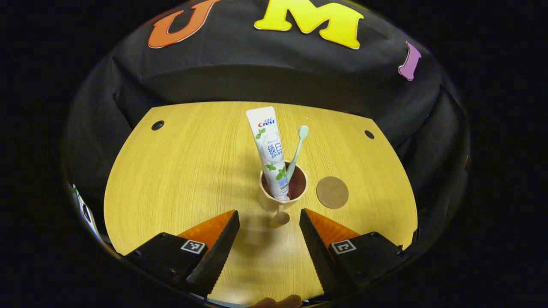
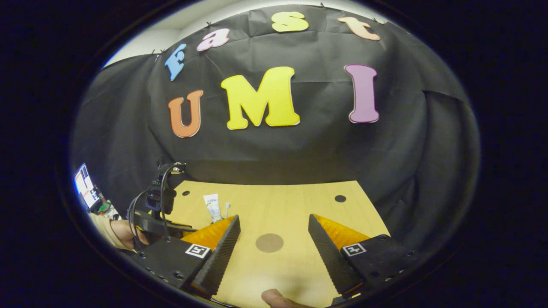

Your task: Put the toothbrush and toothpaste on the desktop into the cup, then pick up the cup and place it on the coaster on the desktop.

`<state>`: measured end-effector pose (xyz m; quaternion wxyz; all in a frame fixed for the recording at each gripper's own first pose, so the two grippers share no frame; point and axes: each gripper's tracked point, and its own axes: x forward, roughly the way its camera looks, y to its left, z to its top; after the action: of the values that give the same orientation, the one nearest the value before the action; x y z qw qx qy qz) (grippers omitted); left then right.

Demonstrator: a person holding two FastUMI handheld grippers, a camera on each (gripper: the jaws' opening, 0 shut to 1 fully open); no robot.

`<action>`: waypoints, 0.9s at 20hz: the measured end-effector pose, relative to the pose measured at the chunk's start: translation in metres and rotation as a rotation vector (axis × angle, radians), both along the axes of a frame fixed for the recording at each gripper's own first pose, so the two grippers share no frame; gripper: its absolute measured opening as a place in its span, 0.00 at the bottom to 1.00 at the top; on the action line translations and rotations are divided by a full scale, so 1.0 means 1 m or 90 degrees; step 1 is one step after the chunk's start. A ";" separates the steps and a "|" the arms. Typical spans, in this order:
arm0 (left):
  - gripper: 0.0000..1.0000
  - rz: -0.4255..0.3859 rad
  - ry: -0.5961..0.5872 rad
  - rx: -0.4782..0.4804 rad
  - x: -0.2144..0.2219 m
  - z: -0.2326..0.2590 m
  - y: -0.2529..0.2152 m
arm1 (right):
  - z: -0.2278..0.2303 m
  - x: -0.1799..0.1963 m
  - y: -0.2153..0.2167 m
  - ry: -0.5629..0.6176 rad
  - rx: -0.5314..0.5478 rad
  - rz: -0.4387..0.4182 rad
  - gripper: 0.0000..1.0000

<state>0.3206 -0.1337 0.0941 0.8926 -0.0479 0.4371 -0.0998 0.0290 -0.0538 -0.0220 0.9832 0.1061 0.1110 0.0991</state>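
In the left gripper view, the cup (image 1: 282,188) is standing on the wooden table (image 1: 180,179), near the middle. The toothpaste (image 1: 270,147) is sitting inside the cup, standing tall and leaning a little to the left. The toothbrush (image 1: 296,153) is sitting inside the cup too, just beside the toothpaste, and it is leaning a little to the right with its brush end up. The cup's small handle (image 1: 279,219) is pointing toward the camera.

The round brown coaster (image 1: 332,192) is lying flat on the table just beside the cup, on its right side. The cup is not touching the coaster.

The left gripper (image 1: 269,222) is hanging in front of the cup. Its fingers (image 1: 220,244) are spread wide apart and are holding nothing. The cup's handle is showing in the gap between the finger ends, but the fingers are not touching it.

In the right gripper view, the right gripper (image 2: 274,226) is hanging higher above the table (image 2: 291,201). Its fingers (image 2: 329,252) are spread wide apart too, and they are holding nothing. The coaster (image 2: 269,242) is showing on the table between them. Farther off on the left, the tops of the toothpaste (image 2: 212,206) and toothbrush (image 2: 227,208) are peeking over one finger. The left gripper's body (image 2: 158,214) and a hand (image 2: 122,233) holding it are showing there as well.
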 end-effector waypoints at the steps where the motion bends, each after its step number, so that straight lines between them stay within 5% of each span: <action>1: 0.91 -0.007 0.034 0.005 -0.003 -0.011 -0.006 | -0.008 -0.002 -0.007 0.012 0.004 -0.006 0.96; 10: 0.86 -0.076 0.163 0.152 0.032 -0.051 -0.013 | -0.063 -0.010 -0.045 0.083 0.051 -0.037 0.96; 14: 0.80 -0.075 0.219 0.150 0.041 -0.056 -0.026 | -0.070 -0.011 -0.059 0.087 0.097 -0.028 0.96; 18: 0.62 -0.073 0.255 0.134 0.035 -0.064 -0.038 | -0.077 -0.007 -0.079 0.099 0.122 -0.050 0.96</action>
<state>0.3556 -0.1712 0.0300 0.7808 0.0516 0.6156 -0.0931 0.0225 -0.1329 -0.0987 0.9600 0.2114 0.1729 0.0618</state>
